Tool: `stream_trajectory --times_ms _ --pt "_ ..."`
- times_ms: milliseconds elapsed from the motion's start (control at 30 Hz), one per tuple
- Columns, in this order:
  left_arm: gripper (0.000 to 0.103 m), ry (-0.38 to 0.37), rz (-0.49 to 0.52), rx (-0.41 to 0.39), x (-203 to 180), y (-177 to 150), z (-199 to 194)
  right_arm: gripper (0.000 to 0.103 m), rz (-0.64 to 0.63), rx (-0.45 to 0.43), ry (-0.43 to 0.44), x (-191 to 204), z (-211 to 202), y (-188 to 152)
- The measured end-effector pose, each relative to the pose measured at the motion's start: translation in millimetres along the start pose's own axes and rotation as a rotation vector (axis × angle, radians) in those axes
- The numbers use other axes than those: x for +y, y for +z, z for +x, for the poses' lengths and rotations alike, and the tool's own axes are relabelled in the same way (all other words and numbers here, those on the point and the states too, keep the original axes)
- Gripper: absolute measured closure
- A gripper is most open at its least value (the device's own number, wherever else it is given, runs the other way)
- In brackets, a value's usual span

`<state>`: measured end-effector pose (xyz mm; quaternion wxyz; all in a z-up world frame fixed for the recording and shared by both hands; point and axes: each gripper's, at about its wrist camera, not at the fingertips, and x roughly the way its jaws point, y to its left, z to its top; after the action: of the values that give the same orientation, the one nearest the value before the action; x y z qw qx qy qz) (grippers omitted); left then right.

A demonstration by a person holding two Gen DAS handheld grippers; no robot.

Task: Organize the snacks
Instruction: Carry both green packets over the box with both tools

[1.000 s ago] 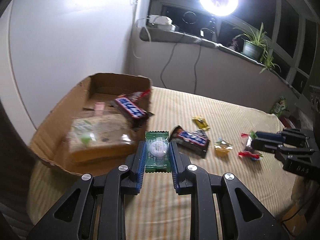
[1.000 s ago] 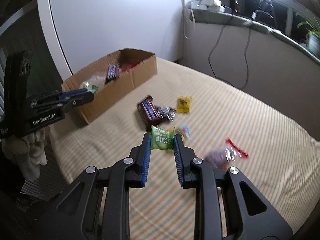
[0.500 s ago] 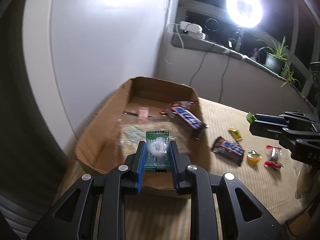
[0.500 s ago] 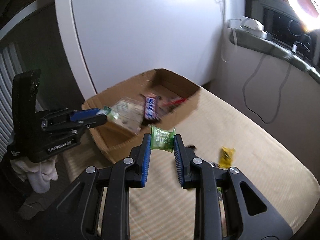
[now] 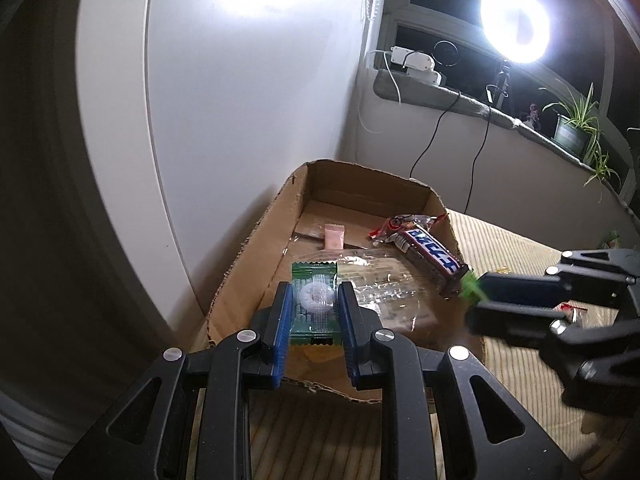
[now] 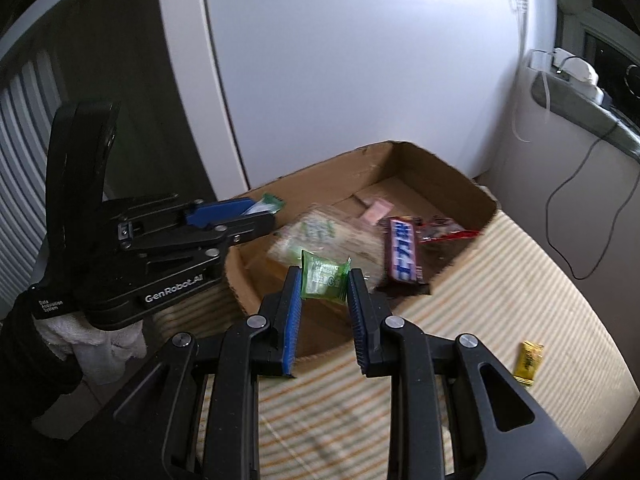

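Note:
My left gripper (image 5: 314,300) is shut on a dark green candy packet (image 5: 314,304) with a white sweet inside, held over the near end of the cardboard box (image 5: 248,248). My right gripper (image 6: 324,284) is shut on a light green candy packet (image 6: 325,280), held over the box's near wall (image 6: 248,280). Each gripper shows in the other's view, the right one (image 5: 476,296) at the box's right side, the left one (image 6: 264,210) at its left. The box holds a Snickers bar (image 5: 430,250), a red wrapper (image 5: 404,224), a pink sachet (image 5: 333,237) and a clear bag (image 5: 384,280).
The box sits on a striped cloth (image 6: 500,300) against a white wall (image 5: 248,100). A yellow candy (image 6: 528,362) lies on the cloth to the right. A sill with cables, a ring light (image 5: 514,26) and a plant (image 5: 576,128) runs behind.
Both grippers have moved left from the loose snacks on the cloth to above the box, each still holding its green packet.

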<state>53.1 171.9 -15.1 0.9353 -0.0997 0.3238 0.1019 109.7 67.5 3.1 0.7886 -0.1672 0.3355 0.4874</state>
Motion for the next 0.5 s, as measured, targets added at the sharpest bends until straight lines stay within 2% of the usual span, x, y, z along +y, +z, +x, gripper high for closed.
stream_trajectory --times_ms 400,433,500 --pt "0.081 0.005 0.005 0.003 -0.6 2.2 2.3 0.079 -0.005 0.040 0.009 3.6 21.8 -1.2" --pt "0.081 0.005 0.006 0.003 -1.4 2.1 2.0 0.079 -0.006 0.038 0.009 3.5 21.5 -1.0" --pt "0.081 0.006 0.008 0.004 -2.6 2.1 1.8 0.070 -0.009 0.039 0.008 3.7 21.3 -1.1"
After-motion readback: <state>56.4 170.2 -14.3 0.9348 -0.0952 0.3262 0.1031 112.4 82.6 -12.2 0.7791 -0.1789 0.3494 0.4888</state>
